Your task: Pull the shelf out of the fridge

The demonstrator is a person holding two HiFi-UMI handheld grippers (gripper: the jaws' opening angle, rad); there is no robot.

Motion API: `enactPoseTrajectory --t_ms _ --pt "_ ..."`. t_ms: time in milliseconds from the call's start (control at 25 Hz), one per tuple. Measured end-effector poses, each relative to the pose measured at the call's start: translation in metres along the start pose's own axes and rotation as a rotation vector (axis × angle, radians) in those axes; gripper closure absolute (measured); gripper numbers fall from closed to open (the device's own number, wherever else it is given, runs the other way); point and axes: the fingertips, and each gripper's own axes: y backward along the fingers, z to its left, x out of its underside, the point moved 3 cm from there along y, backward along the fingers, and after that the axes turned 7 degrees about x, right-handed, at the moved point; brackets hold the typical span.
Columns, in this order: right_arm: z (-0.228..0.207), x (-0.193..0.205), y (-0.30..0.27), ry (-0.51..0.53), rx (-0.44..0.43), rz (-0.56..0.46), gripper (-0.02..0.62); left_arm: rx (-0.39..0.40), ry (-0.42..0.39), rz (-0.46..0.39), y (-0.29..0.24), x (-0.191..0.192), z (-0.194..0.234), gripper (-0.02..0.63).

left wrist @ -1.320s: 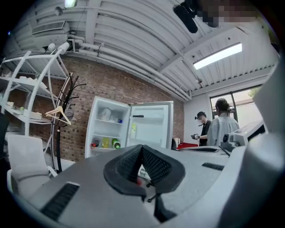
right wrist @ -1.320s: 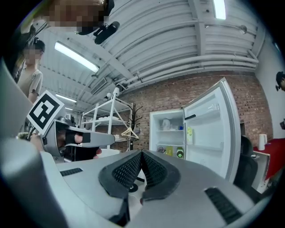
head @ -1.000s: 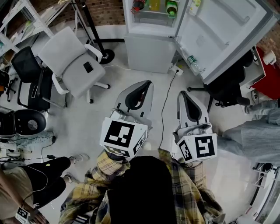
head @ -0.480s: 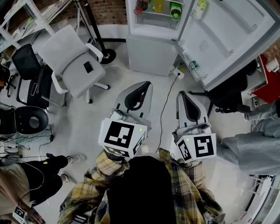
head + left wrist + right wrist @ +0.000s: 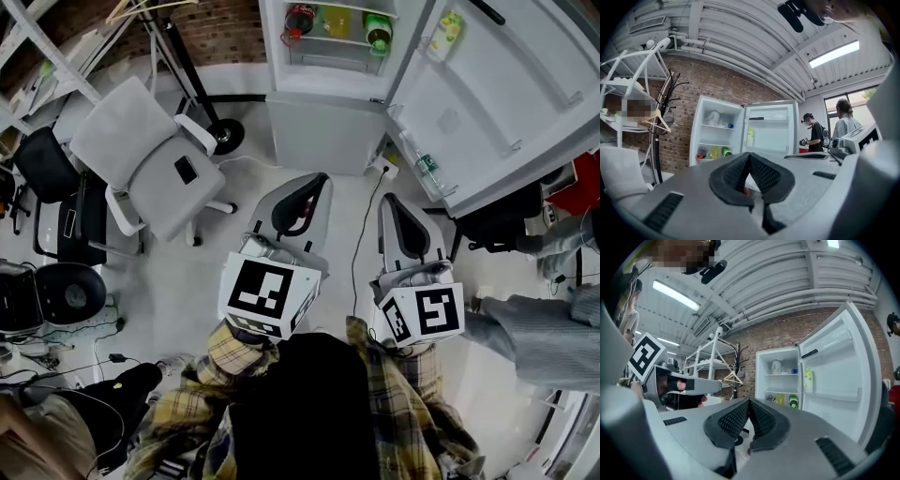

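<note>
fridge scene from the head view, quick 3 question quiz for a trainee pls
1. True or false: the fridge door stands open.
2. The left gripper has its jaws: A wide apart; B shut, with nothing between them; C clamped on something.
3. Which seat stands nearest the fridge, on its left in the head view?
Key: 1 true; 2 B; 3 the white office chair.
</note>
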Motion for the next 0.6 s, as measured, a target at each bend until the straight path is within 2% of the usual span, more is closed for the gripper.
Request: enactPoseTrajectory --t_ms 320,600 --pt "0.004 -0.003 -0.084 -0.013 0.050 -0.003 0.578 0.035 -0.018 0.015 -0.035 -0.011 0.079 0.604" --pt "0.008 0.006 -0.134 -0.012 0.066 0.030 0.578 0.041 0.001 0.036 -0.058 -0.005 0.131 0.603"
